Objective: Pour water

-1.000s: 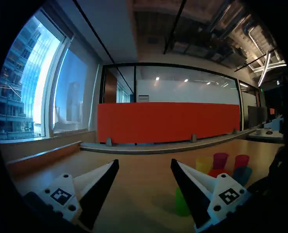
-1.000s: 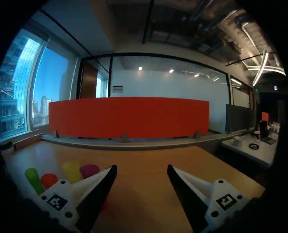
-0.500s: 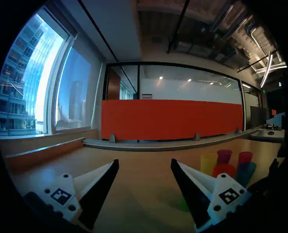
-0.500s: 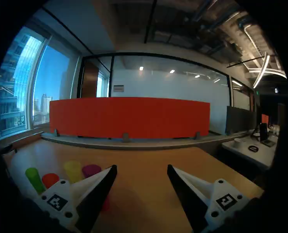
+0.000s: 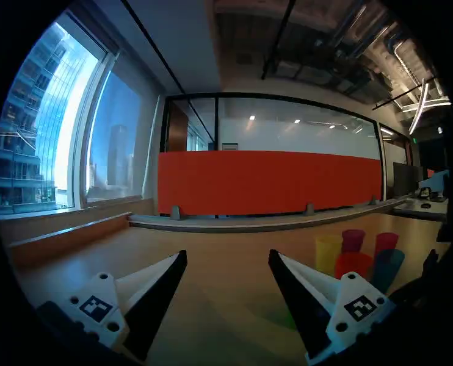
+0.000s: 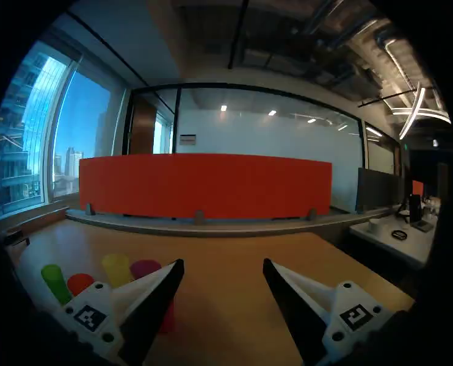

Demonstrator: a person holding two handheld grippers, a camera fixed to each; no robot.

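cups (image 5: 352, 262) stand just beside the left gripper (image 5: 227, 252); it and the right gripper (image 6: 223, 261) gape wide, empty.

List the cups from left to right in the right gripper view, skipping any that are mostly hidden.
green cup → red cup → yellow cup → purple cup
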